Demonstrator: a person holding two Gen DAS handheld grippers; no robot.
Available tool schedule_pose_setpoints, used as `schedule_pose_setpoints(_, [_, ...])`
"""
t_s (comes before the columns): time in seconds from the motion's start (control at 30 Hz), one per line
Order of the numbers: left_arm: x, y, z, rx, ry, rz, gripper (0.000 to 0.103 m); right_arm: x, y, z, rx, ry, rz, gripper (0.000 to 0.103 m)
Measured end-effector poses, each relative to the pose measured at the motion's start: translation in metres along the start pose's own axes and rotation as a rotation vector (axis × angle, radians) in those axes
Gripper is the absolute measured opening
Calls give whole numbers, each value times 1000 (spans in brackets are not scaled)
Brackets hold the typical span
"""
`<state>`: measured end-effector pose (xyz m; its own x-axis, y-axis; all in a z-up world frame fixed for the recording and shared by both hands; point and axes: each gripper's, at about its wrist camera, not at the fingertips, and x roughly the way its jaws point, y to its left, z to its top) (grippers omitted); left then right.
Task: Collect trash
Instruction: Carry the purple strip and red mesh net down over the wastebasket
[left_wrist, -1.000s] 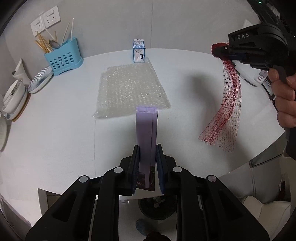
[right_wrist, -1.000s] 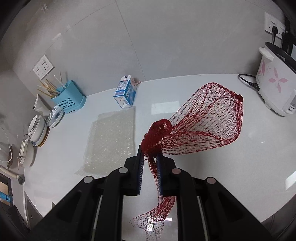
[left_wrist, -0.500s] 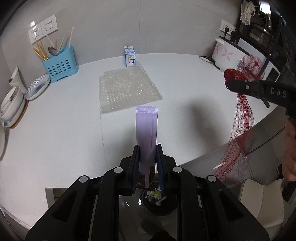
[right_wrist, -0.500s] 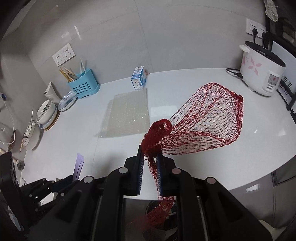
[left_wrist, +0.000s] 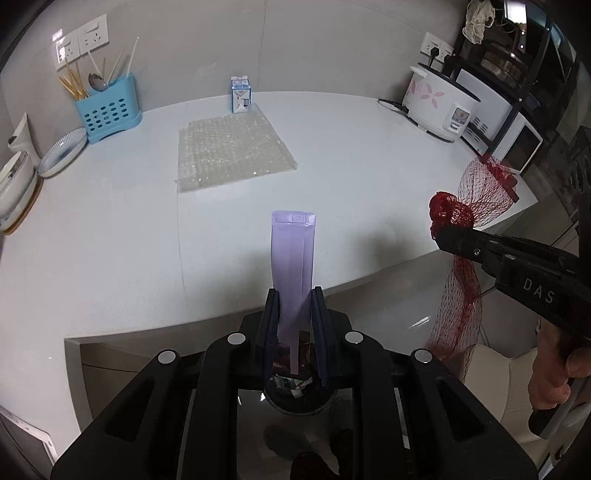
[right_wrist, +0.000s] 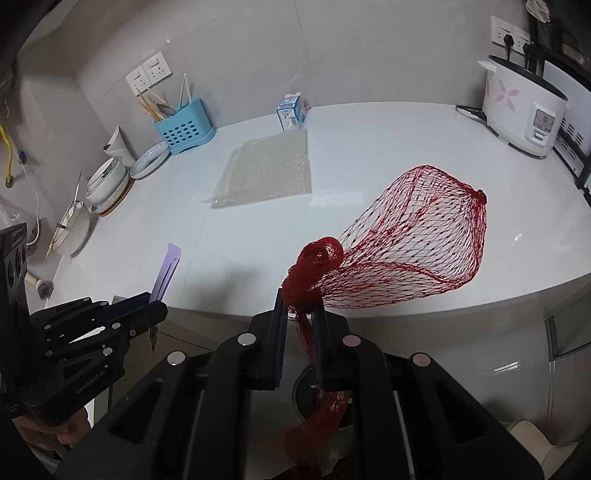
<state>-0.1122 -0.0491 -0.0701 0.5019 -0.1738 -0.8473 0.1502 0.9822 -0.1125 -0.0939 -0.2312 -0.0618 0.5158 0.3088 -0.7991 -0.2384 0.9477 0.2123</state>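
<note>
My left gripper (left_wrist: 293, 295) is shut on a flat purple packet (left_wrist: 293, 258) that stands up from its jaws, held off the counter's front edge above a dark trash bin (left_wrist: 299, 397) on the floor. My right gripper (right_wrist: 300, 295) is shut on a red mesh net bag (right_wrist: 413, 240); the bag's tail hangs down toward the bin (right_wrist: 301, 391). A bubble wrap sheet (left_wrist: 232, 149) and a small blue-white carton (left_wrist: 241, 94) remain on the white counter (left_wrist: 110, 240). The right gripper also shows in the left wrist view (left_wrist: 448, 230), the left gripper in the right wrist view (right_wrist: 155, 295).
A blue utensil caddy (left_wrist: 107, 110), plates and bowls (left_wrist: 61, 151) stand at the counter's back left. A white rice cooker (left_wrist: 439, 105) and a microwave rack stand at the right. A beige seat (left_wrist: 495, 373) is on the floor at the right.
Both grippers have pulled back from over the counter to beyond its front edge, carrying the purple packet and the net bag. The trash bin has come into view below them.
</note>
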Motion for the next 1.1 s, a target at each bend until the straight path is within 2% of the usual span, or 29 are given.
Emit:
schedule_pose_setpoints(0.13, [5, -3, -18, -27, 8, 21, 17, 11, -4, -18, -24, 31, 38, 12])
schedule_pose_setpoints(0.43, [27, -8, -60, -63, 49, 16, 17, 39, 6, -76, -140, 108, 72, 12])
schedule_pose_setpoints(0.67, [66, -2, -95, -96, 94, 11, 17, 74, 8, -121, -181, 217, 76, 12])
schedule_pose_setpoints(0.87, [99, -5, -126, -87, 120, 20, 17, 104, -4, -154, -188, 280, 68, 12])
schedule_pose_setpoints(1.1, [144, -11, -164, -105, 189, -10, 17, 150, -28, -197, -182, 332, 71, 12])
